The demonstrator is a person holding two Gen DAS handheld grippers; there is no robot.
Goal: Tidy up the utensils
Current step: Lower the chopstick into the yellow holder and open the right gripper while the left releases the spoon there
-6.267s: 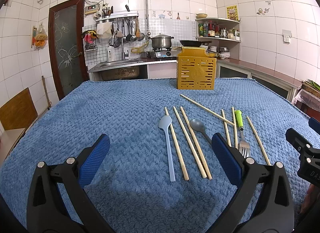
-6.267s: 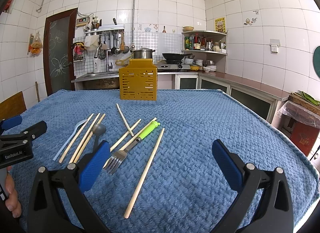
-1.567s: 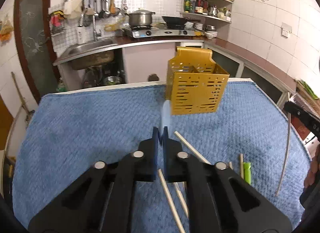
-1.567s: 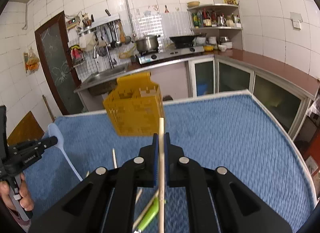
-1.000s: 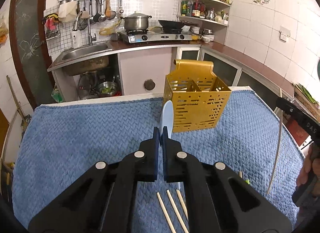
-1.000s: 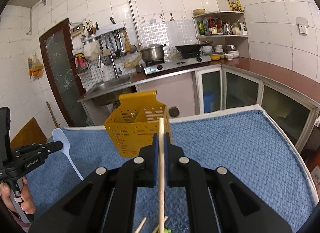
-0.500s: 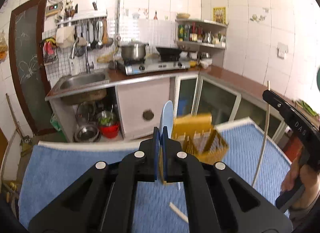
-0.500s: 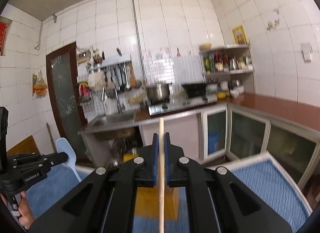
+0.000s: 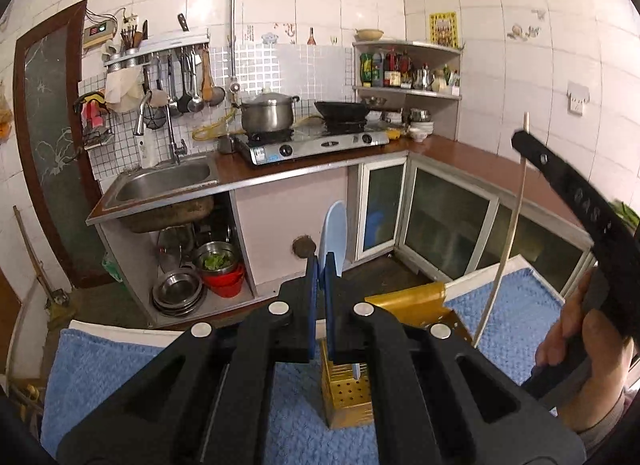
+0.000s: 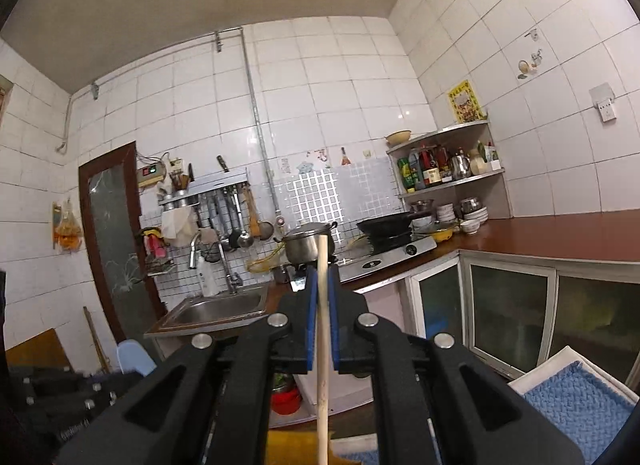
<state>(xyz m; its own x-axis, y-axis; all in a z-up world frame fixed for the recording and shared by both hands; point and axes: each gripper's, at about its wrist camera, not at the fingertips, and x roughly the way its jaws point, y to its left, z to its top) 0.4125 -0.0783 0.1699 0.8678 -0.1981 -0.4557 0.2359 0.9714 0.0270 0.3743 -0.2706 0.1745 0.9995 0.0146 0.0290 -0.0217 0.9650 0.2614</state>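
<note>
Left wrist view. The left gripper [image 9: 321, 281] is closed flat on the handle of a pale blue spoon [image 9: 331, 231], bowl standing up above the pads. The spoon's lower end shows inside the yellow utensil holder [image 9: 352, 393], which stands on the blue towel [image 9: 100, 369] directly below the gripper. To the right of the holder a hand [image 9: 576, 341] carries the right gripper [image 9: 526, 137], from which a wooden chopstick [image 9: 504, 245] hangs, its low tip just above the holder's right rim.

Judgement: the step is dropping both utensils into the holder. Keep each shaft near vertical and centred over one compartment, lower until the tip is well below the rim, then open; letting go from high up risks a bounce out or tipping the light holder. Which compartment the spoon is in I cannot tell.

Writing: raised letters on the right gripper's black arm, too blurred to read. A yellow poster on the wall far behind the holder, illegible.

Right wrist view. The right gripper [image 10: 321, 305] is clamped on the chopstick [image 10: 323, 329], held upright; the holder's [image 10: 292, 447] yellow top shows at the bottom edge beneath it. The spoon's bowl [image 10: 134, 357] appears left of the holder. No legible writing.
</note>
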